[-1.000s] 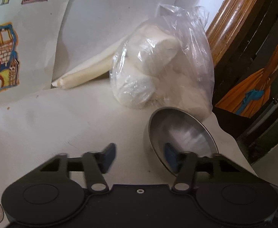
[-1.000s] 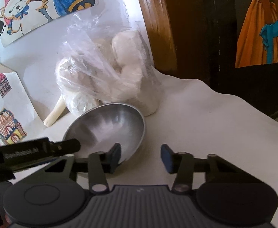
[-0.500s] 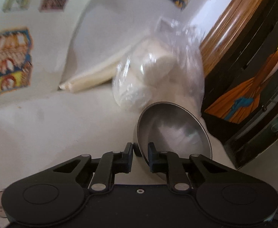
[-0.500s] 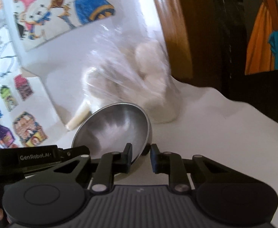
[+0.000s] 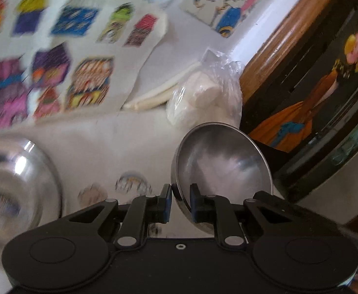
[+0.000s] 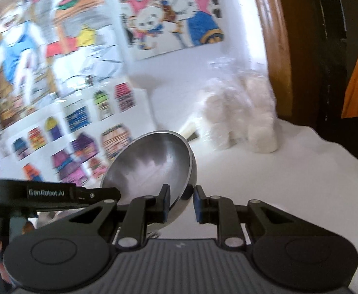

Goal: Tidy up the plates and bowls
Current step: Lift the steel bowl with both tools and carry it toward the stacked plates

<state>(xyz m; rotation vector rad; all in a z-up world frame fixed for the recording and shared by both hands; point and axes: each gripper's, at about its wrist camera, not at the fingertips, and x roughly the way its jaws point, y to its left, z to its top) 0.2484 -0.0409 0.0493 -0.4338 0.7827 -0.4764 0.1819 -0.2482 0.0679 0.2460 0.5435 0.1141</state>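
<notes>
Bowl (image 5: 220, 164) lifted off table | tilted, hollow toward cameras | both grippers (image 5: 180, 202) (image 6: 181, 203) pinching rim

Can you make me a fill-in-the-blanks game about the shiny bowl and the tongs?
1. Both tongs, left tongs and right tongs, grip one steel ____.
2. The bag holding white lumps is see-through ____.
3. The left view shows ____ steel bowls in all: the held bowl and another bowl.

Missing words: bowl; plastic; two
</notes>
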